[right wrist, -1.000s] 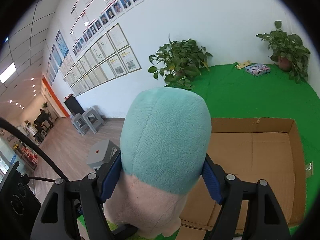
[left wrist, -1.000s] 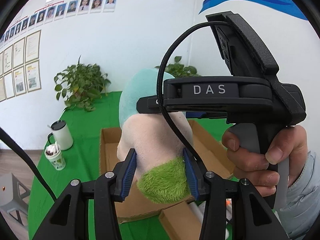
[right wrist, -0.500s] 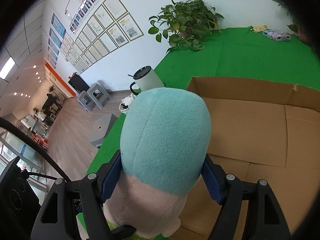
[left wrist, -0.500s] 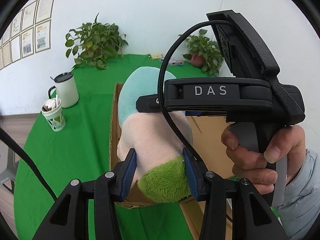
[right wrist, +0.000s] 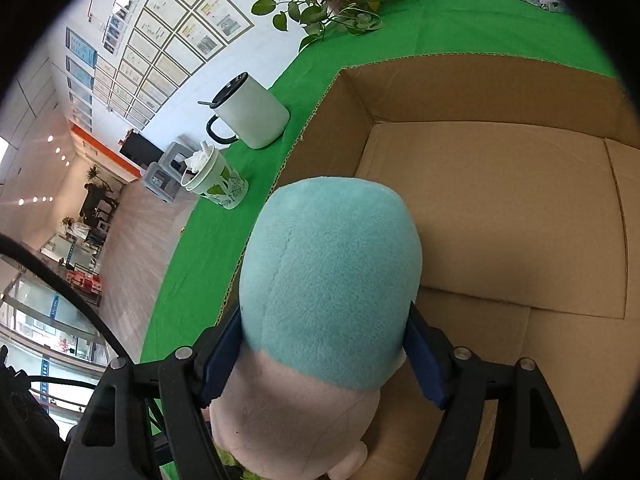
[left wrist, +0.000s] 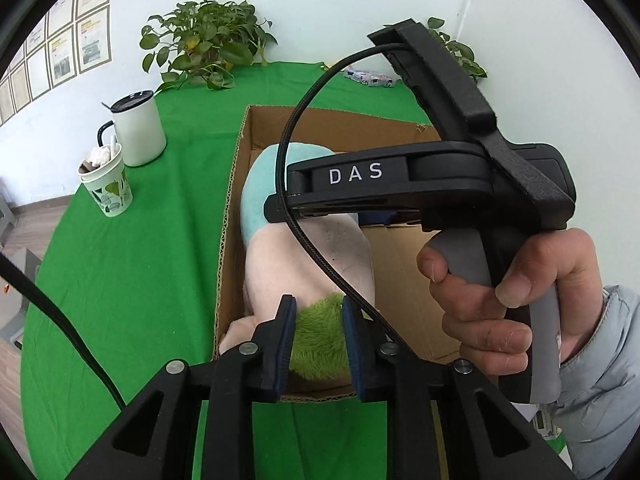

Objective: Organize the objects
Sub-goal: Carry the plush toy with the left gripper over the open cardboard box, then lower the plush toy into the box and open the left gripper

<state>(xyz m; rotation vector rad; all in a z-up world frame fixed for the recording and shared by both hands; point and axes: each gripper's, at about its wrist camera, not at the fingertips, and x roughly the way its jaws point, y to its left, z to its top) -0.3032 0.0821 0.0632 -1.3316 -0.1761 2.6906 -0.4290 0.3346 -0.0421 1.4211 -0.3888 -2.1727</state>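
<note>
Plush toy [right wrist: 332, 280], soft and fuzzy, has a pale teal cap, a peach-pink body and a shaggy green tuft at its other end, and it sits low inside the open cardboard box [right wrist: 500, 184] against the left wall. Left gripper [left wrist: 318, 340] pinches the green tuft; right gripper [right wrist: 324, 356] clamps the teal cap.

One plush toy [left wrist: 308, 264], one cardboard box [left wrist: 234, 216], one white mug [left wrist: 138, 130], one paper cup [left wrist: 108, 188], two potted plants [left wrist: 204, 54], two grippers [left wrist: 318, 344].
</note>
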